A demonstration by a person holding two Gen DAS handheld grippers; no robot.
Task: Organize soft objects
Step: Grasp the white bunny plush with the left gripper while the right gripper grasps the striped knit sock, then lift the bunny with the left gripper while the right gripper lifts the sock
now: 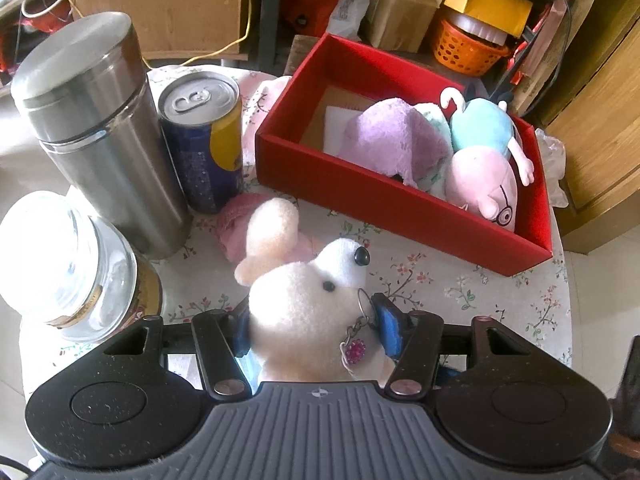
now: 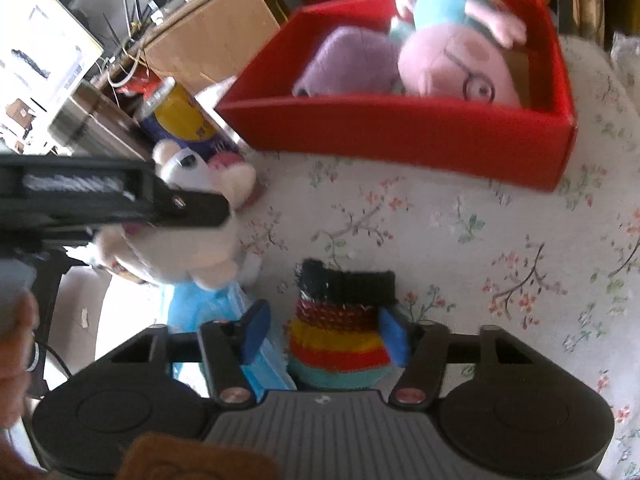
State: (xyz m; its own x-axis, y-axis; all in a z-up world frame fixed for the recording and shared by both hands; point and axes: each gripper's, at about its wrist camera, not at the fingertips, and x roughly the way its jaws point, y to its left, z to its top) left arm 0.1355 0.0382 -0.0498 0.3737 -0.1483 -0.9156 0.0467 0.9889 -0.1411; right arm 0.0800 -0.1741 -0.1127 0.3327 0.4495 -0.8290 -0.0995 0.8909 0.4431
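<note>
A: Where do the soft things stand?

B: The white plush mouse sits clamped in the left hand-held gripper, blue pads pressed into its body on both sides, its keychain charm dangling by the right pad. The striped knitted piece lies on the floral worktop between the fingers of the right hand-held gripper. A pink knit item lies just behind the mouse, beside the drink can.

A: Does the right one have hold yet?

B: I judge not fully. Its right pad touches the knit; the left pad stands a little apart, so it is part open around it.

A: And the goal?

B: The red box, which has a pink pig plush and a purple plush inside. Best to carry the mouse over the near wall, lower it into the bare end, then release; keep clear of the steel flask and glass jar.
</note>
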